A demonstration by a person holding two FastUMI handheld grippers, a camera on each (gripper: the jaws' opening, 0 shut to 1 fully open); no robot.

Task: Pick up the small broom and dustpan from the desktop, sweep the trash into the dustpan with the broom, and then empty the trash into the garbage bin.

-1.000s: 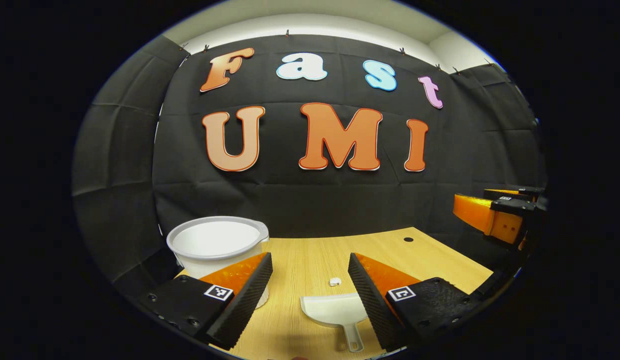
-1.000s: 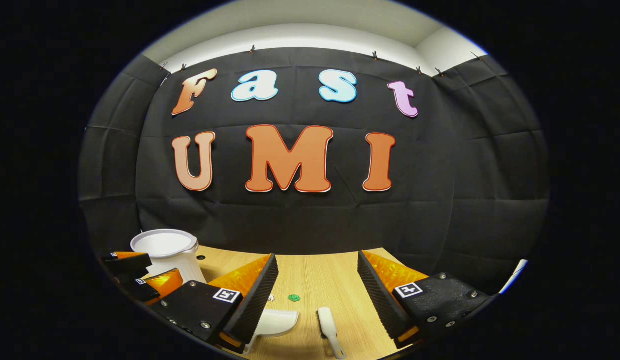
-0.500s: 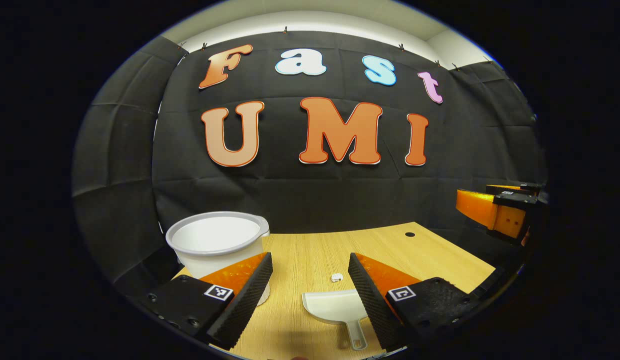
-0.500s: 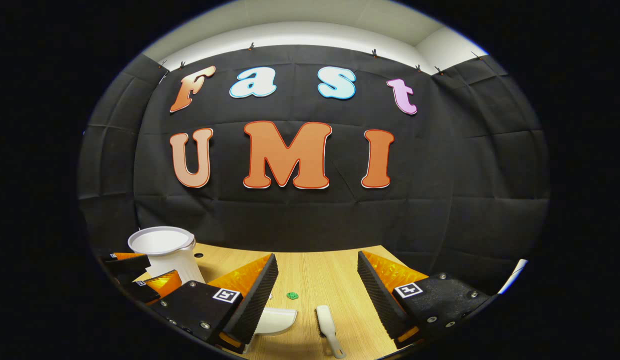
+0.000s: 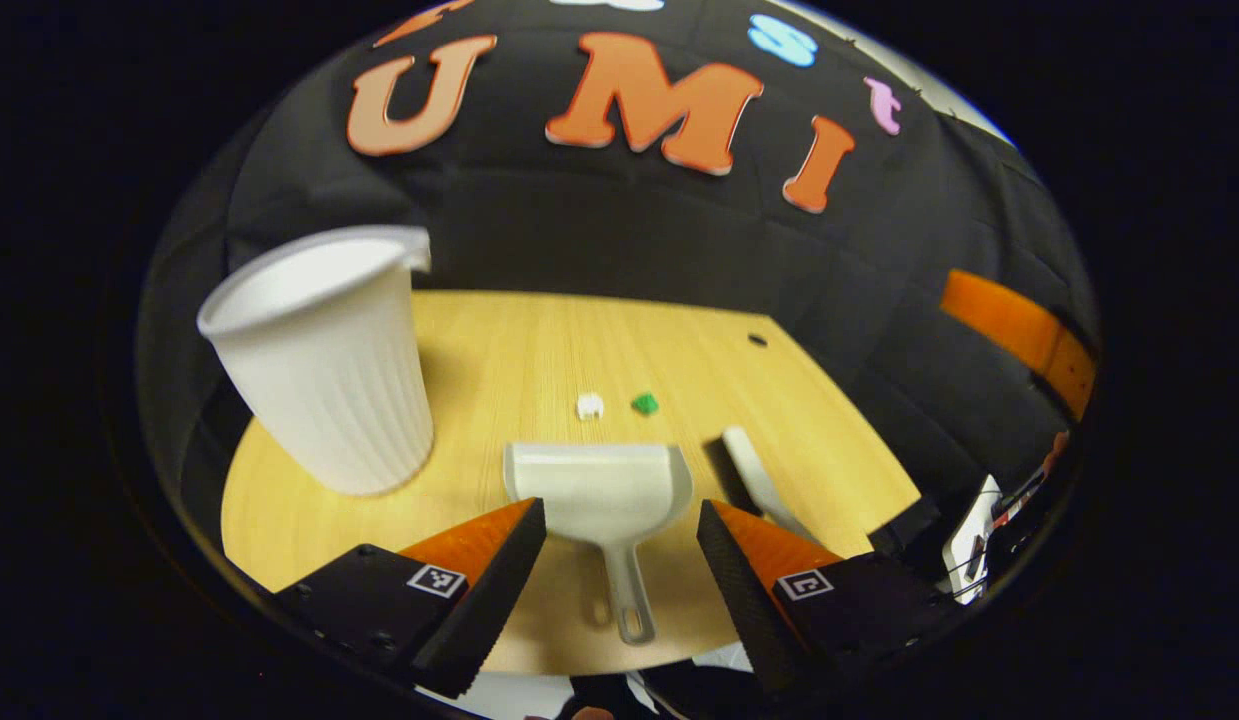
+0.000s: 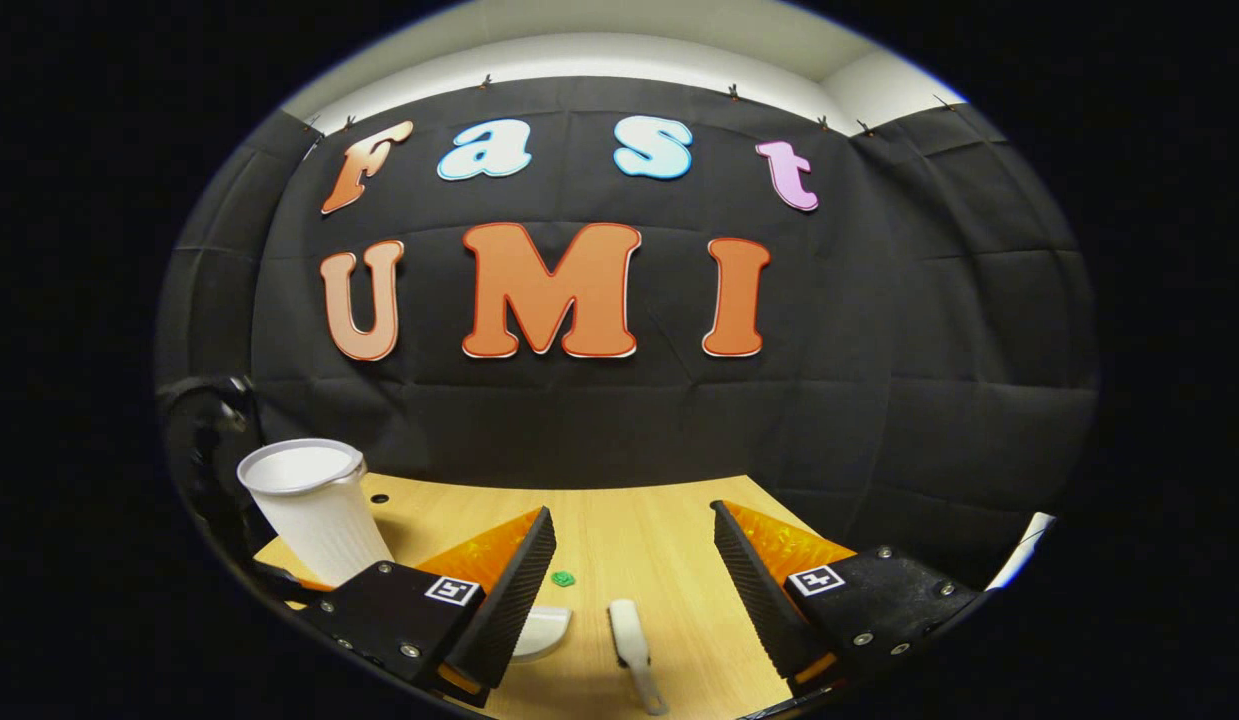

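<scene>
The desktop (image 5: 499, 350) is pale wood-grain laminate with a smooth, faintly satin face. The garbage bin (image 5: 324, 370) near its left edge looks like matt white plastic, its wall finely ribbed. The dustpan (image 5: 599, 485) is smooth white plastic with a soft sheen, as is the small broom (image 6: 629, 635) handle. The booth wall (image 6: 599, 420) is matt black cloth, creased in squares. The left gripper (image 5: 619, 530) fingers carry ridged, rough-looking inner faces.

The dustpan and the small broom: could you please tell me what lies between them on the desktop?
Nothing: in the left gripper view only bare desktop separates the dustpan from the small broom.
</scene>
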